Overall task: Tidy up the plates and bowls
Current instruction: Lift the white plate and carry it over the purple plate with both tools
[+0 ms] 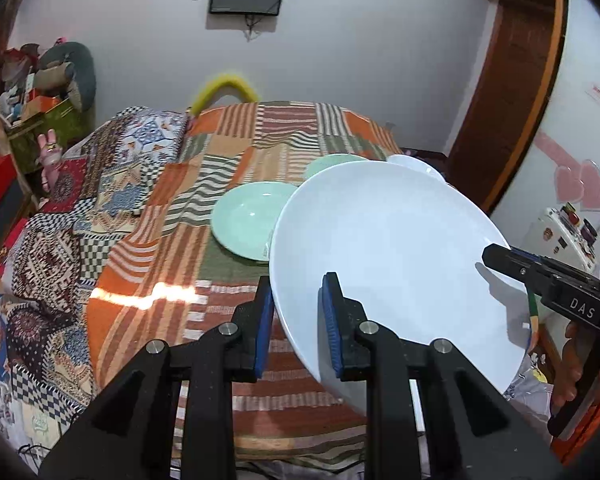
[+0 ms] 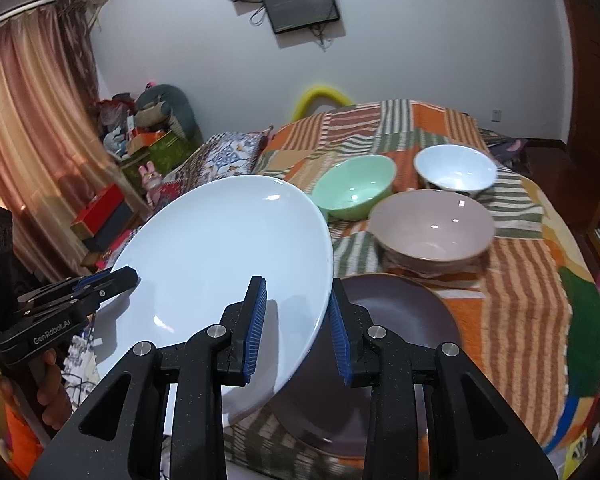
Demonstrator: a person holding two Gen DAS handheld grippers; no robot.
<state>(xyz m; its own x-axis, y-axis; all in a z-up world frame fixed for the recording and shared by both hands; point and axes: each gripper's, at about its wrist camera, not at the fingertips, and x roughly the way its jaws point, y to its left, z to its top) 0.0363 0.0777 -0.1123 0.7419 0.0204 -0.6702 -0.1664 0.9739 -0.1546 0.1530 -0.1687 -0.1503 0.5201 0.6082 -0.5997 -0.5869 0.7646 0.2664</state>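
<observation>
Both hand-held grippers, L [image 1: 296, 320] & R [image 2: 298, 320], are clamped on opposite rims of the white plate [image 1: 392, 248], held tilted above the tabletop [image 1: 172, 280], w/ the brown plate [image 2: 396, 308] just beneath it.

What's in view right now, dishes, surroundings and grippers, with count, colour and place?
Large plate: one, white, lifted and tilted above the near table edge, gripped on opposite rims.
Small plate: one, mint green, on the patchwork cloth.
Dark plate: one, brown-purple, near table edge, under the white plate.
Bowls: three; mint green, white, pink, clustered mid-table.
Screen: one, black, on the wall.
Curtain: one, pinkish, at the left.
Left gripper: black, blue pads, shut on the plate's rim.
Right gripper: same, shut on the opposite rim.
</observation>
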